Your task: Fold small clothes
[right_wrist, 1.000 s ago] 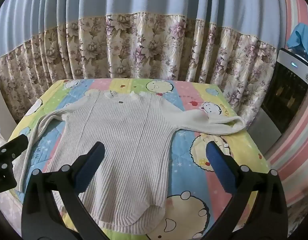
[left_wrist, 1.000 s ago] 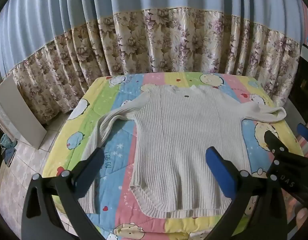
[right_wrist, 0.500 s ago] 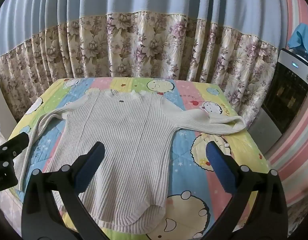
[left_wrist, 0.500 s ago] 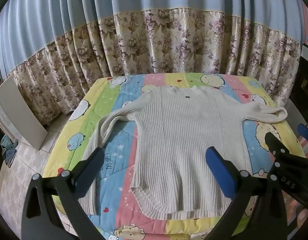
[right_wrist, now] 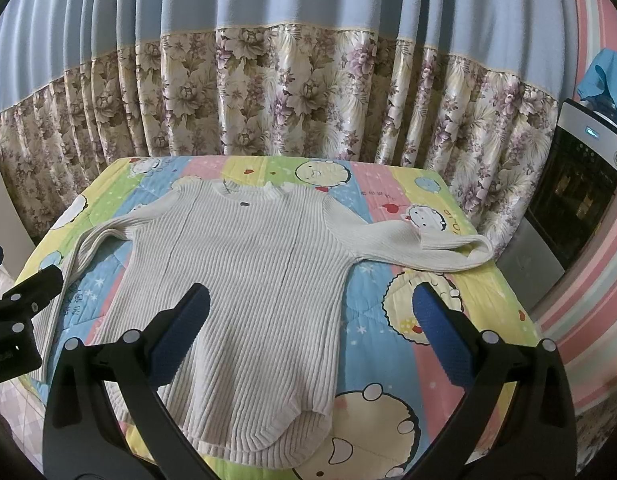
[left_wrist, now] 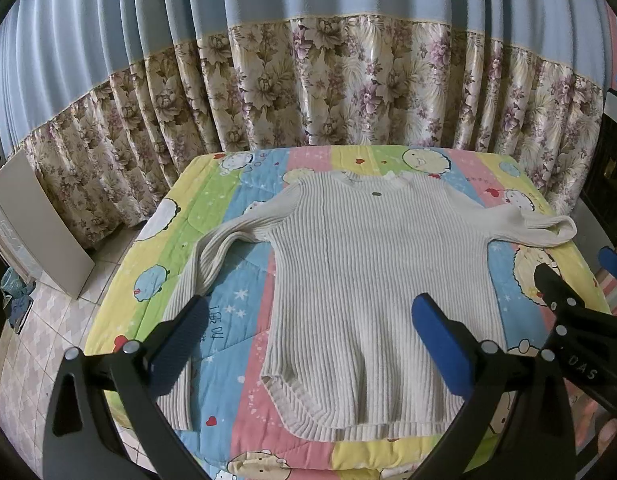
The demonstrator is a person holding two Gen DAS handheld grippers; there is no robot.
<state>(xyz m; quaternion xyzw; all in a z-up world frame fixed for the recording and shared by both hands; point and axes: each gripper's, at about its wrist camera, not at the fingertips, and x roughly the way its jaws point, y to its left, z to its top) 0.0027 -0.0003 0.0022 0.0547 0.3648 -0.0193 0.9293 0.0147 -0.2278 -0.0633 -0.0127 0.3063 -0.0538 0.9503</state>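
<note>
Sweater (left_wrist: 372, 292) lies flat, unfolded, on the quilt (left_wrist: 236, 304). Left gripper (left_wrist: 308, 344) and right gripper (right_wrist: 310, 340) hover released, empty. Next move: grasp a sleeve (right_wrist: 424, 248) and fold inward.

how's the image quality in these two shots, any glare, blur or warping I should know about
Left wrist view: strong fisheye bending of the curtain, dark corners, the sweater sharp and evenly lit, a soft shadow near its hem. Right wrist view: the same warping, shiny glare on the curtain's floral band, the right gripper fingers sharp, no motion blur.
</note>
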